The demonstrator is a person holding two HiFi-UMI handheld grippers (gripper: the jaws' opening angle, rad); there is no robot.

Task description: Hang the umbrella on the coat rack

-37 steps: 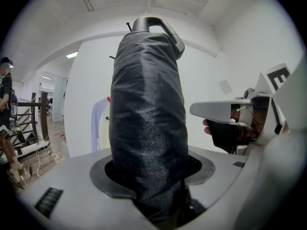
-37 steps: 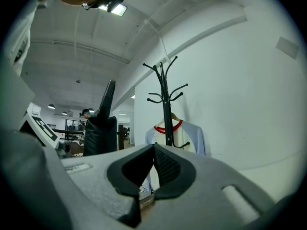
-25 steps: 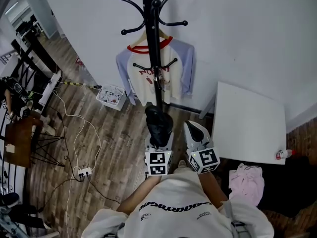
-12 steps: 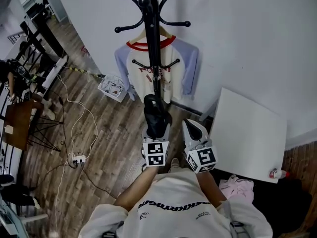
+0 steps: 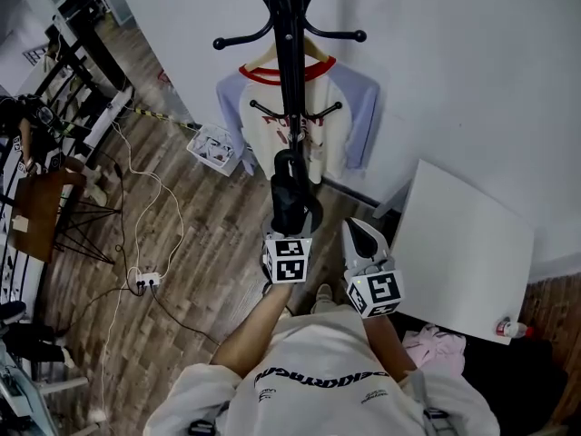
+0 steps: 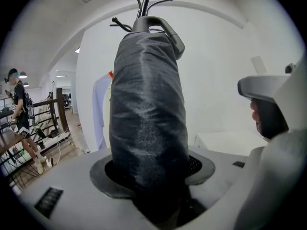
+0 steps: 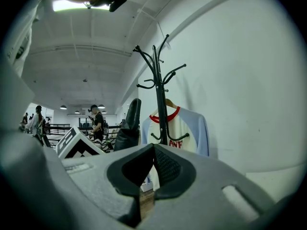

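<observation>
In the head view the left claw (image 5: pixel 290 230) sits at the centre of the frame, clamped around the lower part of a folded black umbrella (image 5: pixel 289 193). The left gripper view shows the same grip, with the umbrella (image 6: pixel 148 119) filling the gap between the pads of the left claw (image 6: pixel 151 174) and rising up the middle of the picture. Its curved handle is at the top, in front of the coat rack (image 6: pixel 144 4).

A second ago the marker cube on this claw was lower in the head view, level with the cube on the right claw. Now it has moved up the frame and sits ahead of that one. The umbrella's top has also moved closer to the coat rack (image 5: pixel 290 71), and it now overlaps the pole just below the lower pair of hooks.

The right claw (image 5: pixel 361 234) is just right of the left one and has hardly shifted in the frame. In the right gripper view, the pads of the right claw (image 7: pixel 152 150) are closed together with nothing between them.

A white and blue shirt (image 5: pixel 340 125) hangs on the rack behind the pole. The white table (image 5: pixel 463 243) at the right edge sits a little lower in the frame than before, with a small bottle (image 5: pixel 513 330) by its lower corner.
</observation>
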